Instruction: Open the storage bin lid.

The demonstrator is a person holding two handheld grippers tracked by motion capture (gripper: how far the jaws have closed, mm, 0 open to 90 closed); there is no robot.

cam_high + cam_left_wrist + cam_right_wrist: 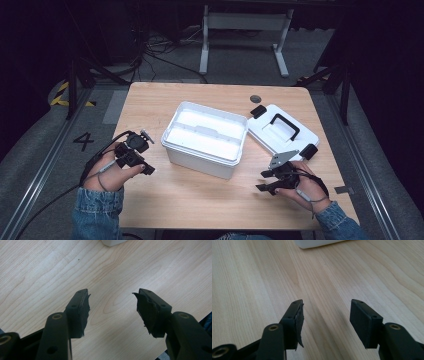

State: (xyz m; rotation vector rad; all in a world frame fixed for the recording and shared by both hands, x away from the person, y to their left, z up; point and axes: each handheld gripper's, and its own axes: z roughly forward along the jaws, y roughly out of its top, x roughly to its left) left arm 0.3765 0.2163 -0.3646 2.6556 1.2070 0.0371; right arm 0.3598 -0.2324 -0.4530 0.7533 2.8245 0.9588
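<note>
An open white plastic box (205,137) stands in the middle of the wooden table (200,200). Its white lid (282,131), with a black handle and black latches, lies flat to the right of it. My left gripper (148,169) rests near the table's left edge, left of the box, held open over bare wood (111,293). My right gripper (261,181) sits near the front right, below the lid, also open with nothing between its jaws (325,301). A corner of the box (112,242) shows at the top of the left gripper view, and its base (317,243) at the top of the right gripper view.
A small dark round disc (255,98) lies on the table behind the lid. Beyond the table stand a white desk frame (245,30) and cables on the floor. Bare wood stretches along the front between my two hands.
</note>
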